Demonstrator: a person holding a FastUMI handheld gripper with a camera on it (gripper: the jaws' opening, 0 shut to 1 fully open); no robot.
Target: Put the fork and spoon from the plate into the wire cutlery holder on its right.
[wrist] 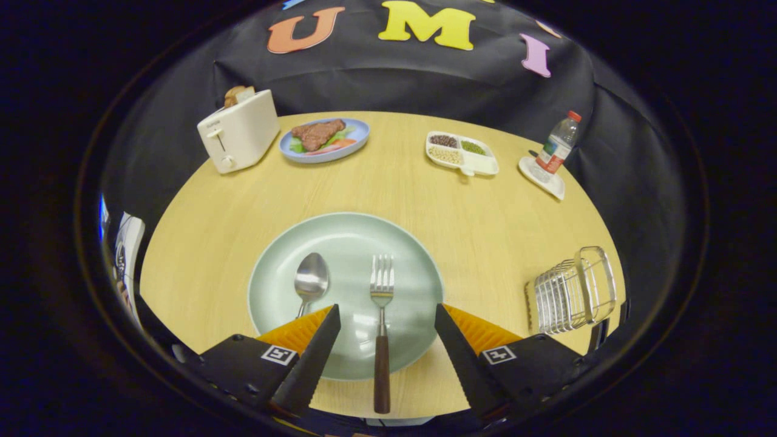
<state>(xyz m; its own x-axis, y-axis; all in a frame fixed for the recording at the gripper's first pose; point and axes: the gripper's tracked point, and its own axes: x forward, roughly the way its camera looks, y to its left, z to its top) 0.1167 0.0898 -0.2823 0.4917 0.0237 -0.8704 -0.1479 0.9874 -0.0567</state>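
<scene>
A pale green plate [346, 233] lies on the round wooden table just ahead of my fingers. On it rests a fork [382, 315] with a dark wooden handle, tines pointing away, its handle running back between my fingers and over the plate's near rim. A metal spoon [310, 280] lies to the fork's left, its handle hidden behind my left finger. My gripper [386, 318] is open, above the plate's near part, with the fork's shaft midway between the fingers and untouched. The wire cutlery holder [573, 291] stands to the right of the plate, near the table's edge.
At the far side stand a white toaster [238, 130] with bread, a blue plate of food [325, 139], a white divided dish of beans [462, 153] and a water bottle [559, 144] on a small white tray. Bare tabletop [485, 224] lies between plate and holder.
</scene>
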